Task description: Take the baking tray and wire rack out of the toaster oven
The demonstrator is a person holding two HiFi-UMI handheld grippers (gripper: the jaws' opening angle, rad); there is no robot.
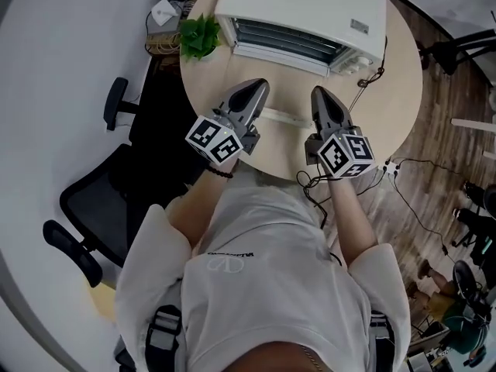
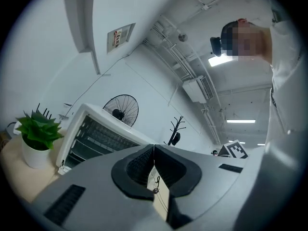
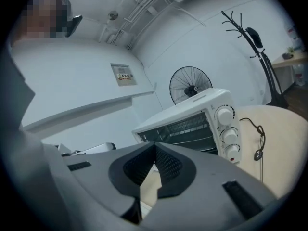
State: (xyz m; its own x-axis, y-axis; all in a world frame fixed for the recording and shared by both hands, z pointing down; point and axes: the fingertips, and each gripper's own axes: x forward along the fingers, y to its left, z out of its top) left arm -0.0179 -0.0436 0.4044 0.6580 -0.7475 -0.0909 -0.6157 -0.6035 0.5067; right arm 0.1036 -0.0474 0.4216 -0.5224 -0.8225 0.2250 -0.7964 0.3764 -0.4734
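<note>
- Leftmost, a leafy green potted plant (image 1: 200, 36) stands on the round pale wooden table (image 1: 403, 76).
- Smooth grey left gripper (image 1: 258, 86): ribbed jaws together, empty.
- White boxy metal toaster oven (image 1: 310, 10) stands ahead, with the thin wire rack (image 3: 185, 129) inside.
- Grey right gripper (image 1: 320, 93): likewise closed, empty.

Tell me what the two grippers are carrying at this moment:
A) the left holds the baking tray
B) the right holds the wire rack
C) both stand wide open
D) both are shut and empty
D: in their own views the left gripper and the right gripper each have their jaws closed together with nothing between them, and the head view shows both short of the toaster oven.
</note>
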